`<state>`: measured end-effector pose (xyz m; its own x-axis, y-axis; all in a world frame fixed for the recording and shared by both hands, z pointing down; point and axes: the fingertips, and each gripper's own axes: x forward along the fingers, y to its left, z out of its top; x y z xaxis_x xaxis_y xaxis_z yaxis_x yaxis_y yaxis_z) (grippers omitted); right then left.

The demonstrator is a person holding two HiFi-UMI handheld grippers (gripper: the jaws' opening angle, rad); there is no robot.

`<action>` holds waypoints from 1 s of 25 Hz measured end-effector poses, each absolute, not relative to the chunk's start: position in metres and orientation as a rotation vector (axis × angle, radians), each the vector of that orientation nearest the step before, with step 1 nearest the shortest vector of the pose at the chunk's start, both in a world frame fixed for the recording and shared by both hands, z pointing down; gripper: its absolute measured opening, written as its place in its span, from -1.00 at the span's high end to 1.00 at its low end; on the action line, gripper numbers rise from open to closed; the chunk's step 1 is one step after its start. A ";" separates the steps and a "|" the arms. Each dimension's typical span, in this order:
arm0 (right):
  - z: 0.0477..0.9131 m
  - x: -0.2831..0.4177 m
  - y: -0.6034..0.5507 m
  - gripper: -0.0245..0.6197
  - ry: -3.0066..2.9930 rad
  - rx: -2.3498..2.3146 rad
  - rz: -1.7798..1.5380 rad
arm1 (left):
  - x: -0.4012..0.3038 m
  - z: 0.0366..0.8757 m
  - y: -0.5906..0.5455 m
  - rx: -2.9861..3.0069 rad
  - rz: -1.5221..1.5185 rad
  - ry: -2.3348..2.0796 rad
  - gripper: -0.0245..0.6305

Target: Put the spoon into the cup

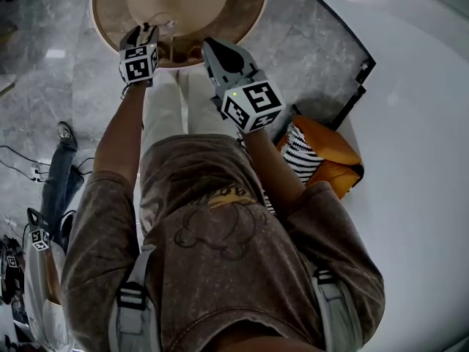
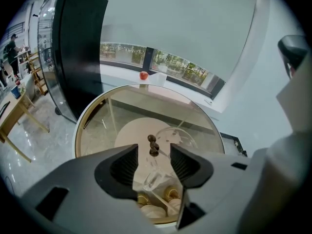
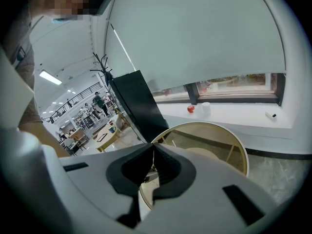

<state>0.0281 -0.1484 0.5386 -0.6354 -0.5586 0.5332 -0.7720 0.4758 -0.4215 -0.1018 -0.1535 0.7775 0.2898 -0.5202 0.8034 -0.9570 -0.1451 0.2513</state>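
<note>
A round glass-topped table [image 1: 110, 20] with a gold rim lies ahead of me. My left gripper [image 1: 146, 29] hangs over its near part, open, and no pad touches anything. In the left gripper view a clear glass cup [image 2: 153, 180] shows low between the open jaws of that gripper [image 2: 153, 162]. A slim stem with dark knobs [image 2: 153, 145], seemingly the spoon's handle, shows just beyond them. A faint round glass outline [image 2: 179, 138] lies to its right. My right gripper [image 1: 214, 48] is at the table's near edge; in its own view this gripper [image 3: 152, 149] is shut and holds nothing.
A red apple [image 2: 144, 75] sits on the white window ledge behind the table, next to a small white cup [image 3: 204, 106]. A tall black panel [image 2: 78, 48] stands to the left. An orange bag with striped cloth [image 1: 322, 152] lies on the floor to my right. Another person's leg [image 1: 62, 174] stands at the left.
</note>
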 end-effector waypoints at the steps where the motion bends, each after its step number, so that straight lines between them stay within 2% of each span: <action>1: 0.539 0.029 -0.149 0.86 -2.404 1.126 0.930 | -0.103 0.775 -0.153 1.787 0.715 -1.339 0.30; 9: 0.532 0.031 -0.149 0.86 -2.413 1.129 0.926 | -0.103 0.748 -0.143 1.801 0.714 -1.297 0.33; 12: 0.524 0.029 -0.146 0.86 -2.424 1.122 0.915 | -0.102 0.735 -0.136 1.803 0.703 -1.291 0.55; 16: 0.516 0.028 -0.148 0.86 -2.444 1.124 0.894 | -0.105 0.718 -0.137 1.806 0.683 -1.315 0.74; 20: 0.507 0.032 -0.144 0.86 -2.452 1.129 0.884 | -0.101 0.701 -0.132 1.806 0.682 -1.314 0.85; 25: 0.493 0.040 -0.137 0.86 -2.467 1.136 0.874 | -0.093 0.678 -0.125 1.801 0.670 -1.307 0.87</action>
